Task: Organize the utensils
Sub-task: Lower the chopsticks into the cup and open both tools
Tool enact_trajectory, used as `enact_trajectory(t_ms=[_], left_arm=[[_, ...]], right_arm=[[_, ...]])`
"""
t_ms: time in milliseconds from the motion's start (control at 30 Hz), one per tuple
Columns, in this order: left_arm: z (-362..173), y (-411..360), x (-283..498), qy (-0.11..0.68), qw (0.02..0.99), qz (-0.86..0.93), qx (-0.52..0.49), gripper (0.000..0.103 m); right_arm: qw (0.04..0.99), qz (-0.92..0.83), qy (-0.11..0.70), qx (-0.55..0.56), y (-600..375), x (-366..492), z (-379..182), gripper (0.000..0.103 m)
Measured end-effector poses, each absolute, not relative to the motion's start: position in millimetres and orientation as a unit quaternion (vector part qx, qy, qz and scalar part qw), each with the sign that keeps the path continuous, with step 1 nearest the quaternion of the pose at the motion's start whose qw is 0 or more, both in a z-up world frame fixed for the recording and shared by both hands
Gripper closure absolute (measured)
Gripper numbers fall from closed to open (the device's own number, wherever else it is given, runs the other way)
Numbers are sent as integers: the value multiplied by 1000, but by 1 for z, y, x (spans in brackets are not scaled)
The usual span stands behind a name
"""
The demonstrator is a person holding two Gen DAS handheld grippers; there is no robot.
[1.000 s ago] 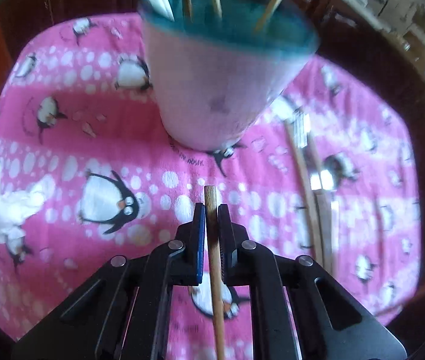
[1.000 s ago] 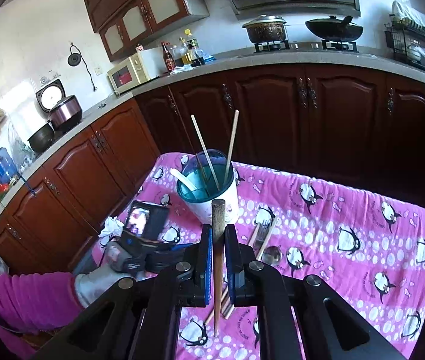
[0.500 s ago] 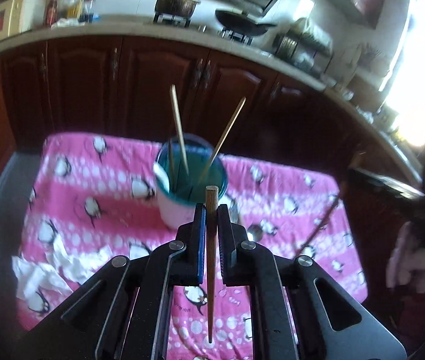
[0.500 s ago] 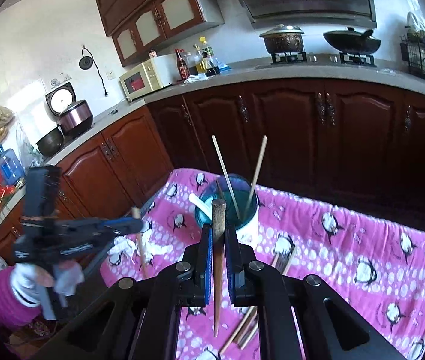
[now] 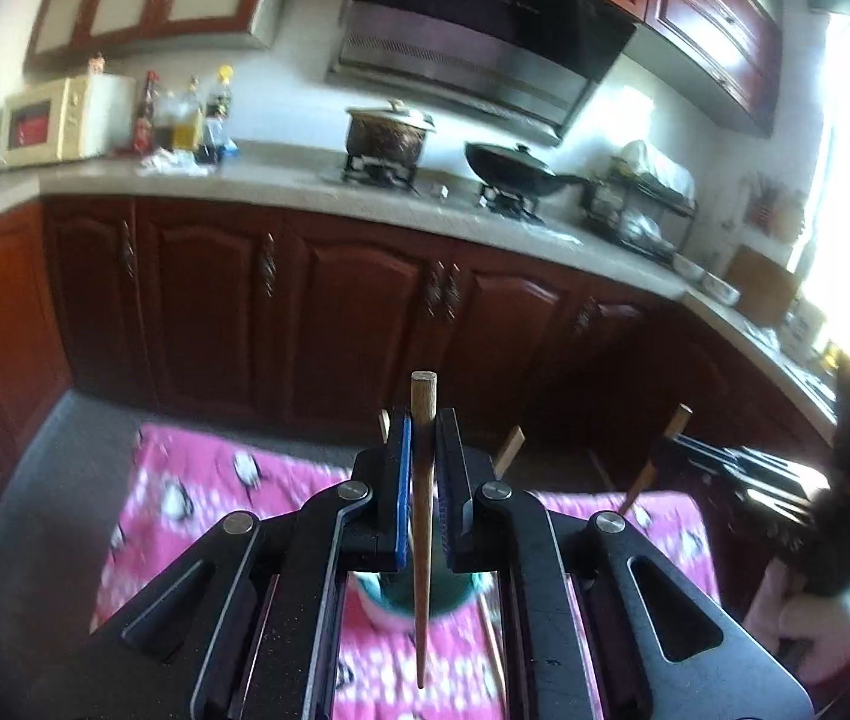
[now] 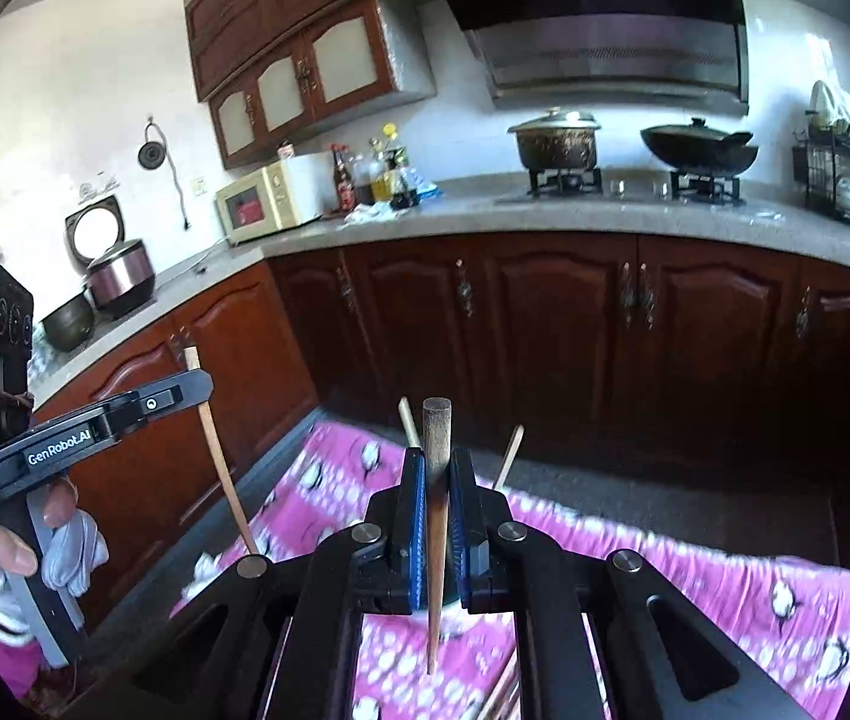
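Note:
My left gripper (image 5: 423,450) is shut on a wooden chopstick (image 5: 423,516) that stands upright, thin tip down, above the teal-rimmed utensil cup (image 5: 425,603). The cup is mostly hidden behind the jaws. My right gripper (image 6: 438,483) is shut on another wooden chopstick (image 6: 436,528), also upright with its tip down. Two chopstick ends (image 6: 509,462) stick up from the cup behind my right gripper. The left gripper (image 6: 185,390) with its chopstick (image 6: 221,468) also shows in the right wrist view, and the right gripper (image 5: 683,450) shows in the left wrist view.
A pink penguin cloth (image 5: 197,480) covers the table below; it also shows in the right wrist view (image 6: 695,588). More utensils lie on it (image 6: 500,696). A crumpled white tissue (image 6: 203,570) lies at its left edge. Dark wooden cabinets (image 6: 545,330) and a counter with stove stand behind.
Both grippers have risen and tilted up, each still holding its chopstick. The views now face the cabinets and counter, and the cup has dropped low behind the jaws.

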State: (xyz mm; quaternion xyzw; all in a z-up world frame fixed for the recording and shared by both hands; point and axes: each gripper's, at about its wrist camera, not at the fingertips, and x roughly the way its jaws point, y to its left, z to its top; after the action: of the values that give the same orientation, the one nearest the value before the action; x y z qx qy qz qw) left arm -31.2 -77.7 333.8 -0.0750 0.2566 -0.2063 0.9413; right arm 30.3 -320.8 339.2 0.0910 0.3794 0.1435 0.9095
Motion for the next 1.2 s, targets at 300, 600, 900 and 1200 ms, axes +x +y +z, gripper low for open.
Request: enact_trajectory(t_ms=[300, 600, 900, 1200], left_arm=[[325, -106, 24, 228, 957, -168, -65, 97], [278, -123, 55, 250, 956, -143, -62, 97], [236, -132, 56, 286, 945, -148, -52, 97], [216, -135, 53, 316, 936, -147, -47, 97]], right_arm=[[918, 117, 366, 93, -317, 84, 326, 96], [911, 112, 382, 104, -313, 102, 281, 96], [889, 125, 428, 100, -306, 98, 233, 96], [878, 127, 444, 121, -311, 98, 218, 96]])
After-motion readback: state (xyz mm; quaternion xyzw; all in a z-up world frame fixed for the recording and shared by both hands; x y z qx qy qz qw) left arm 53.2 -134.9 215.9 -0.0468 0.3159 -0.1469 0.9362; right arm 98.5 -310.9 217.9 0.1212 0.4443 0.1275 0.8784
